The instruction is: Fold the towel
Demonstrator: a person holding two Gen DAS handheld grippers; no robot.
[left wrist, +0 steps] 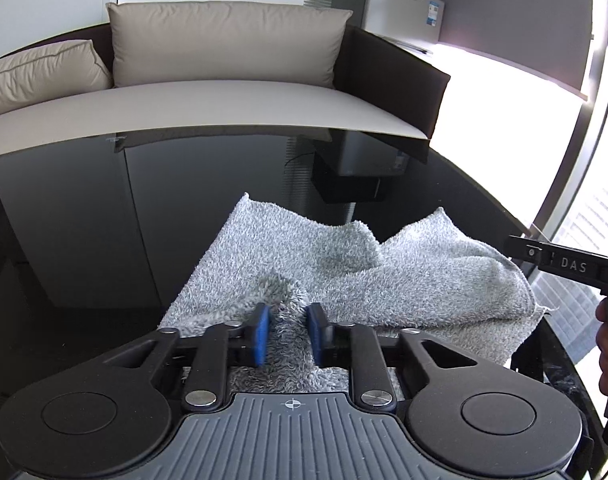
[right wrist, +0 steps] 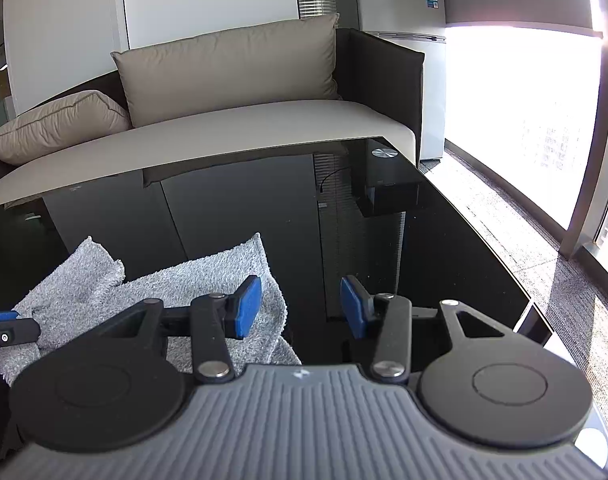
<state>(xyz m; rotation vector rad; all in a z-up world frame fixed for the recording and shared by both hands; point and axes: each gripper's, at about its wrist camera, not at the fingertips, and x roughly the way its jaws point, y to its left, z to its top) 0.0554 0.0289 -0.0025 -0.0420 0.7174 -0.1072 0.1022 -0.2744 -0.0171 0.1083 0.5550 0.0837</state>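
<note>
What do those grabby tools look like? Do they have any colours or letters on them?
Both look alike. The left tool has black linkage arms with shiny silver bolts, two round black discs, a ribbed grey base with a small crosshair mark, and bright blue pads on its fingers. The right tool matches, with blue pads too. Its side shows white letters "DAS".

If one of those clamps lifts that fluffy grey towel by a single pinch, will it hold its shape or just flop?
Probably flop: the towel already lies in soft humps and creases on the glossy black table. It looks light, so the left gripper, pads either side of a raised tuft, should lift it easily. On that slick surface it may slide when tugged.
</note>
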